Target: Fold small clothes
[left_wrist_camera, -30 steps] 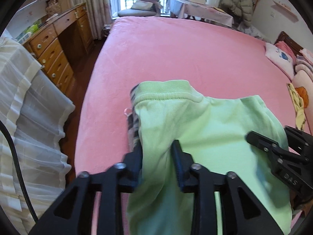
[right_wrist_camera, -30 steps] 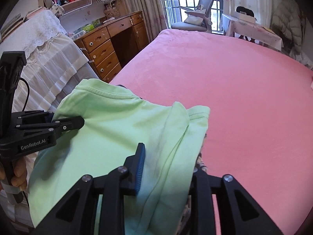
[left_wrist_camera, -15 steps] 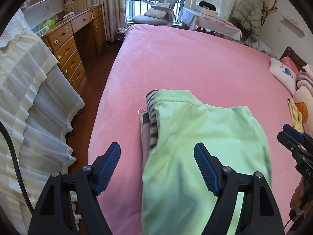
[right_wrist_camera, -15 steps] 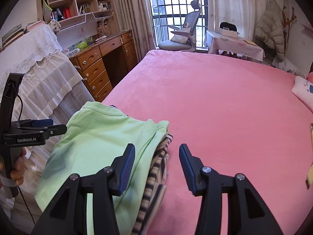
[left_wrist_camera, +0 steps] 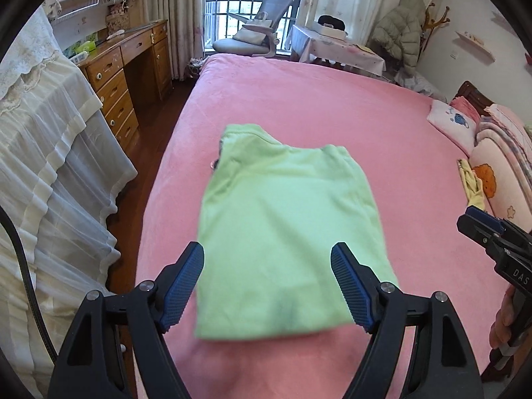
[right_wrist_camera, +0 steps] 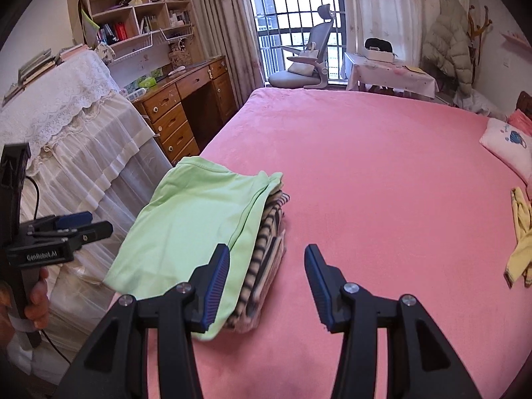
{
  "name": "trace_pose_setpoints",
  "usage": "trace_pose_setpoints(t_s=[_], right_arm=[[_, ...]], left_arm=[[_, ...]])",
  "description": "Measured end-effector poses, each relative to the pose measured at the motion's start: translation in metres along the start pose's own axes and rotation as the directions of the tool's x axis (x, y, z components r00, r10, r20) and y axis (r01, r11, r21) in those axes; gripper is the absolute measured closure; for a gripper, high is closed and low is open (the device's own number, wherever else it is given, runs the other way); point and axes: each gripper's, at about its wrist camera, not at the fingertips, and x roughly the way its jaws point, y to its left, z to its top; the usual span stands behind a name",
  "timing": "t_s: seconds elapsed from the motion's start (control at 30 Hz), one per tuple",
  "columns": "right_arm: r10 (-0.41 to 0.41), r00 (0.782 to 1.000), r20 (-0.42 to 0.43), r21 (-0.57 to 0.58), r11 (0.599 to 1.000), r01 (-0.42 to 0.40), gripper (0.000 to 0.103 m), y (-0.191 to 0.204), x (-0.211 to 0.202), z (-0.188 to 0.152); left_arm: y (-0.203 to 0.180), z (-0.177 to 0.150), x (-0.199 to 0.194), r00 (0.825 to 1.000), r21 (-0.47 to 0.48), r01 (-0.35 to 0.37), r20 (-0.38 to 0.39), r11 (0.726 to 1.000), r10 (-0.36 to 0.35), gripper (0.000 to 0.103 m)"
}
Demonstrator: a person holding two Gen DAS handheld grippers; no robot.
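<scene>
The left hand-held gripper and right hand-held gripper both hang released, holding nothing, above the folded green garment topping a striped pile on the pink bed.

Soft daylight enters through the barred window at the far end of the room and lights the pink bedspread evenly, with only faint shadows. The panes themselves glare white, washed out in both views. Fisheye distortion bows the furniture and walls toward black, vignetted corners. In the left wrist view the folded green garment looks soft and slightly smeared along its near edge, while the right wrist view is sharper throughout.
</scene>
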Motion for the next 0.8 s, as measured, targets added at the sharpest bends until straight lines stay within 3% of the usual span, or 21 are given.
trace_pose_setpoints(t_s=[0.2,0.33,0.5,0.63,0.8], right_arm=[[-0.001,1.000,-0.011,0.050,0.999,0.002,0.056,-0.004,-0.059,-0.026],[0.014,0.999,-0.032,0.089,0.996,-0.011,0.056,-0.009,-0.104,-0.042],[0.021,0.999,-0.047,0.063,0.998,-0.018,0.056,-0.013,-0.156,-0.062],[-0.008,0.999,-0.031,0.022,1.000,0.009,0.056,-0.024,-0.196,-0.076],[-0.042,0.999,-0.020,-0.018,0.999,0.041,0.056,-0.048,-0.245,-0.100]], left_arm=[[-0.040,-0.034,-0.058,0.999,-0.038,0.038,0.001,0.999,-0.038,0.025],[-0.067,-0.051,-0.101,1.000,-0.047,0.014,0.007,0.999,-0.014,0.025],[-0.101,-0.075,-0.151,1.000,-0.091,0.015,0.010,0.996,-0.014,0.021],[-0.137,-0.096,-0.175,0.999,-0.082,-0.038,0.000,0.996,0.038,0.021],[-0.186,-0.122,-0.195,0.999,-0.086,-0.039,-0.021,0.996,0.038,0.021]])
